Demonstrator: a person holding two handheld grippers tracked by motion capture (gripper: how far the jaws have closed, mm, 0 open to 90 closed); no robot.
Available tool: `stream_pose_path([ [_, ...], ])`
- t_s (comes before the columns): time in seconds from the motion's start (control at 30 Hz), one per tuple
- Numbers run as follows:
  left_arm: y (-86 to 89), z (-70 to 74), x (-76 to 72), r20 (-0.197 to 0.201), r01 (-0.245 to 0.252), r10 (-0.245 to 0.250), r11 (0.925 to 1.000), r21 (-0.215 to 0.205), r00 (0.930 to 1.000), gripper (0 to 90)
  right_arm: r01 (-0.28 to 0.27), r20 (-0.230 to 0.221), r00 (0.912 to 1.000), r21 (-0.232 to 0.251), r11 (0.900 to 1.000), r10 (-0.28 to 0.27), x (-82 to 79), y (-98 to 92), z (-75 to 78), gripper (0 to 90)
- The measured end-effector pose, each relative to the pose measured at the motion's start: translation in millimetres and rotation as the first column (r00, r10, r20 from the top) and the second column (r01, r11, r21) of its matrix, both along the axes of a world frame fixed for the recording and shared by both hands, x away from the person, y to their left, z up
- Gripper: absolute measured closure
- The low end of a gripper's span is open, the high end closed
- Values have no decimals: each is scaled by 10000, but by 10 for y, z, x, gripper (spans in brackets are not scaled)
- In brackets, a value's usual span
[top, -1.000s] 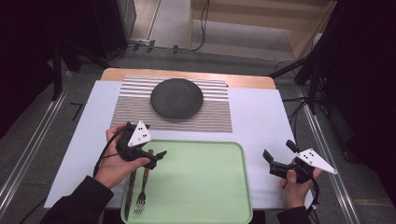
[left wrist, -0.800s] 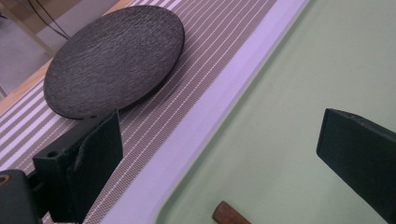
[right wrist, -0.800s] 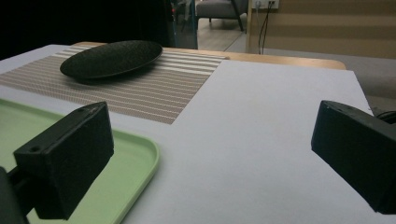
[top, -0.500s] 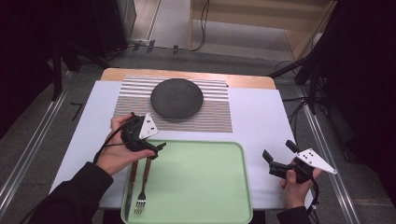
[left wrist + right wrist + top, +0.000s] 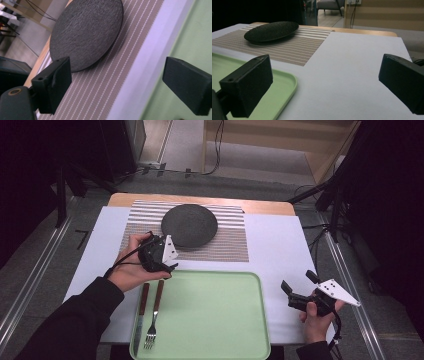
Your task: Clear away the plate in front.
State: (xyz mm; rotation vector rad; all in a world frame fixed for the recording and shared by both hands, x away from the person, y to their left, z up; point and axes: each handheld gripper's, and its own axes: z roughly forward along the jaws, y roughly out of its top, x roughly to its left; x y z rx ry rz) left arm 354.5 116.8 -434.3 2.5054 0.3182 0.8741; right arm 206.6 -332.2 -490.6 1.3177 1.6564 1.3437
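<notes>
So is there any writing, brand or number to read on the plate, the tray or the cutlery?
None: no readable text.
Plate, tray, mat: no markings.
Knife, fork: too small to tell.
Marks on the floor: illegible.

Knife [image 5: 140, 312] and fork [image 5: 153, 315] lie side by side, parallel, at left edge of green tray; knife outermost. Both brown-handled, handles toward striped mat, blade tip and tines toward person. Flat, untouched.
</notes>
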Motion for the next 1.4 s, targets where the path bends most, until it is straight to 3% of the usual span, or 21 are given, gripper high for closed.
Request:
stream_pose_path([
  [0.27,-103,-112,117,298,321,-349,9956,876,9989,138,39,-55,10000,-3,10000,-39,2,-11,-7,0],
  [0.53,-201,-240,233,421,297,-355,9911,1300,9985,199,2,-71,10000,-8,10000,-3,6,-11,-15,0],
  [0.83,-294,-362,343,925,286,-476,9802,1959,9946,300,38,-93,9999,22,10000,-38,11,-23,-24,0],
  [1.1,-337,-511,408,1169,275,-560,9722,2324,9916,364,47,-141,9999,60,10000,-46,16,-28,-34,0],
  [1.4,-379,-552,480,1509,278,-689,9655,2590,9861,436,48,-154,9999,102,9999,-47,21,-38,-43,0],
])
